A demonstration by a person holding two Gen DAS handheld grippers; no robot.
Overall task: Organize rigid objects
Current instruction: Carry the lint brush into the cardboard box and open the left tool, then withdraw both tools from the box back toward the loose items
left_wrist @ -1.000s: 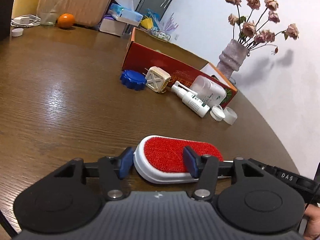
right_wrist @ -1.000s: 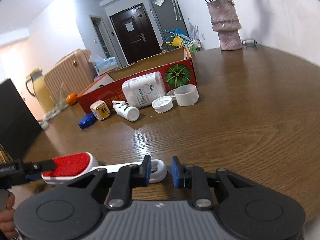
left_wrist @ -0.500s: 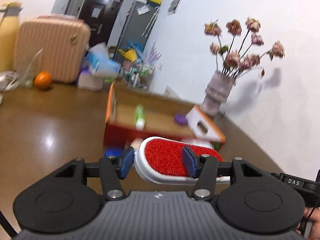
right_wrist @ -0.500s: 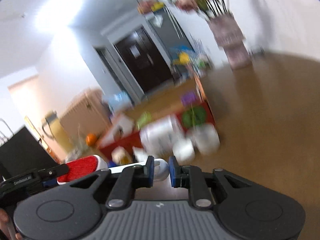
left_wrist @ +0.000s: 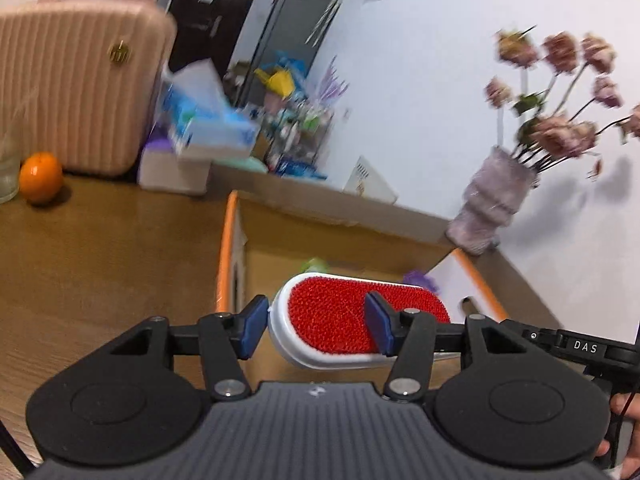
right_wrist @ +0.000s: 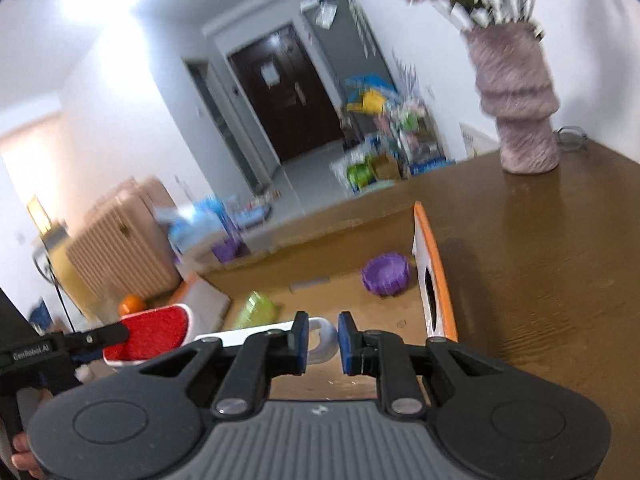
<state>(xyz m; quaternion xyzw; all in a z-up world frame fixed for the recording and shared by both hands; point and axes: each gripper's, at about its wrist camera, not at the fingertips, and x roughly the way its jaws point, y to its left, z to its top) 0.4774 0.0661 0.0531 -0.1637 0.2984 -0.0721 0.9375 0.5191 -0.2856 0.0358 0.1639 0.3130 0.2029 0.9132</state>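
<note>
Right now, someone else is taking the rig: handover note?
Left gripper: jaws shut on the red head of the lint brush.
Right gripper: jaws shut on the brush's white handle loop.
Brush is held over the open cardboard box.
Done: purple lid and green item lie in the box.
Left: lower the brush in, release both.

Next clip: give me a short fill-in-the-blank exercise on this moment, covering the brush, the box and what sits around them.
1. The bristle pad of the lint brush held in the left gripper is coloured ____.
2. The right gripper has its jaws shut on the brush's white ____.
3. Inside the cardboard box lies a round ____ lid near the box's white end wall.
4. On the wooden table beside the pink suitcase sits an ____.

Missing words: red; handle; purple; orange
</note>
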